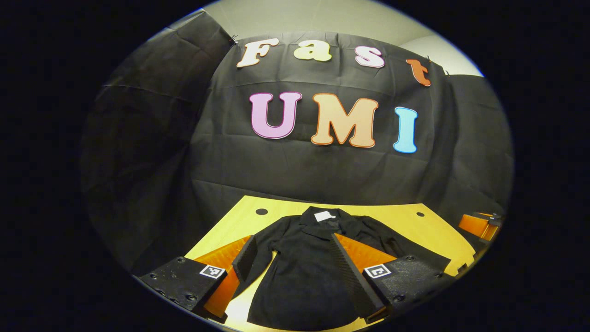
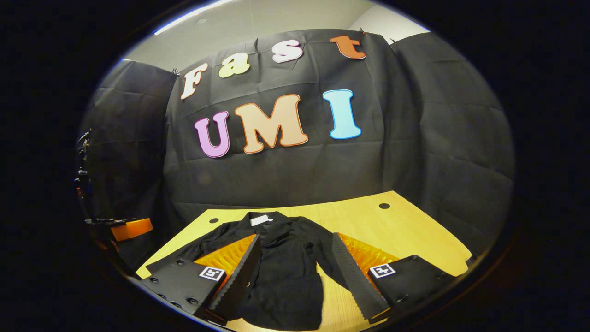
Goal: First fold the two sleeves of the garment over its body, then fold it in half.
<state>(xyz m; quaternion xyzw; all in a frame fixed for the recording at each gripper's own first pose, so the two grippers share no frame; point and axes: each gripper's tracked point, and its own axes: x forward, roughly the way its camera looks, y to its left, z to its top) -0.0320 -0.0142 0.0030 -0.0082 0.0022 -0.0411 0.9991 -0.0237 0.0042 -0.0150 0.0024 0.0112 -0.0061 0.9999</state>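
Observation:
A black garment lies flat on the yellow wooden table, collar and white label at the far end. One sleeve spreads to the right; the other runs down behind a finger. My left gripper hovers open over the garment's body, holding nothing. In the right gripper view the same garment sits left of centre, one sleeve reaching left and the other lying along the body. My right gripper is open above its right half, with nothing between the fingers.
Black cloth walls the booth behind the table. Two round holes mark the table's far corners. The other gripper shows at the right edge of the left gripper view, and the other gripper at the left edge of the right gripper view.

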